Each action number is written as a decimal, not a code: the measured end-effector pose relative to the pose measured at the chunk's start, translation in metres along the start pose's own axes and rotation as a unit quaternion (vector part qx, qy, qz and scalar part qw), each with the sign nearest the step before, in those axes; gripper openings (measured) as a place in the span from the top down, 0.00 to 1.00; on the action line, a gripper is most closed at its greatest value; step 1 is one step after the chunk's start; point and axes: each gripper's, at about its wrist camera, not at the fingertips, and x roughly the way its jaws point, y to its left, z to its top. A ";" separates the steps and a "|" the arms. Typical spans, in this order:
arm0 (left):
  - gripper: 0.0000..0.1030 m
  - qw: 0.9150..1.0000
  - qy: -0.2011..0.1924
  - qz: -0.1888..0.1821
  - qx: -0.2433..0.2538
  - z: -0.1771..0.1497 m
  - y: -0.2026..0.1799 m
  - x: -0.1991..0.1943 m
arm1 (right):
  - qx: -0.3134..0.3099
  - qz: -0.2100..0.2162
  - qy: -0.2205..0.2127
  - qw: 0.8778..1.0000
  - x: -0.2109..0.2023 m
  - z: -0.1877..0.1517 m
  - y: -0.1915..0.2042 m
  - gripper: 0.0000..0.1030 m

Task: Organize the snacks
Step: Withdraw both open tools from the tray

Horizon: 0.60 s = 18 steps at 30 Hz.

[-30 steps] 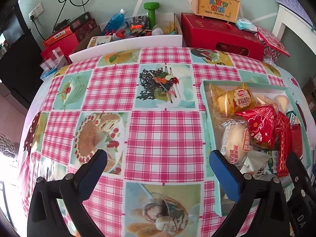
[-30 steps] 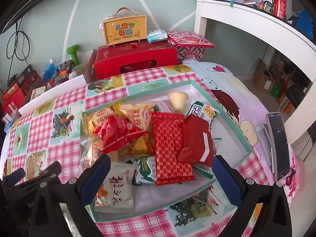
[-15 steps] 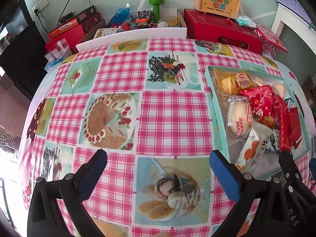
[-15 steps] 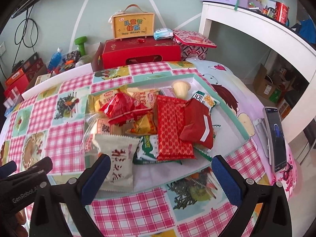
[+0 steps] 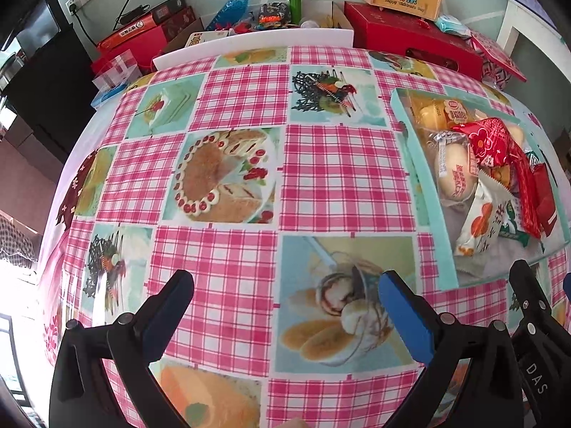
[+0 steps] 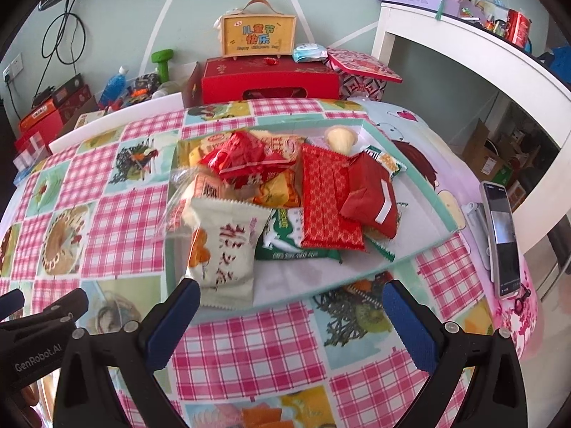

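A shallow teal tray (image 6: 421, 182) (image 5: 424, 192) on the checked tablecloth holds a heap of several snack packets. Among them are a beige packet (image 6: 228, 246) (image 5: 481, 221) at the near left, a long red patterned packet (image 6: 328, 199), a dark red packet (image 6: 371, 196), a green packet (image 6: 285, 239) and a crinkled red bag (image 6: 242, 160) (image 5: 489, 139). My right gripper (image 6: 291, 306) stands open over the tray's near edge, holding nothing. To the left of the tray, my left gripper (image 5: 285, 299) is open over bare tablecloth, also with nothing in it.
A phone (image 6: 503, 235) lies near the table's right edge. Behind the table stand a red gift box (image 6: 271, 78), a yellow box with a handle (image 6: 258, 37), a green dumbbell (image 6: 162, 62) and a blue bottle (image 6: 114, 83). A white shelf (image 6: 464, 42) rises at the right.
Both grippers have pulled back toward the near edge of the table, so more tablecloth and the tray's near rim show. Both stay open. The snacks have not moved.
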 end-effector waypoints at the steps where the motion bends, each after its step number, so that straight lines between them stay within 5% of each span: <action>1: 0.00 1.000 -0.001 -0.001 0.001 -0.002 0.002 0.000 | -0.001 0.002 0.002 1.000 0.000 -0.002 0.000 0.00; 18: 0.00 1.000 -0.001 -0.014 0.023 -0.035 0.008 -0.006 | 0.006 0.013 0.018 1.000 -0.006 -0.029 -0.003 0.00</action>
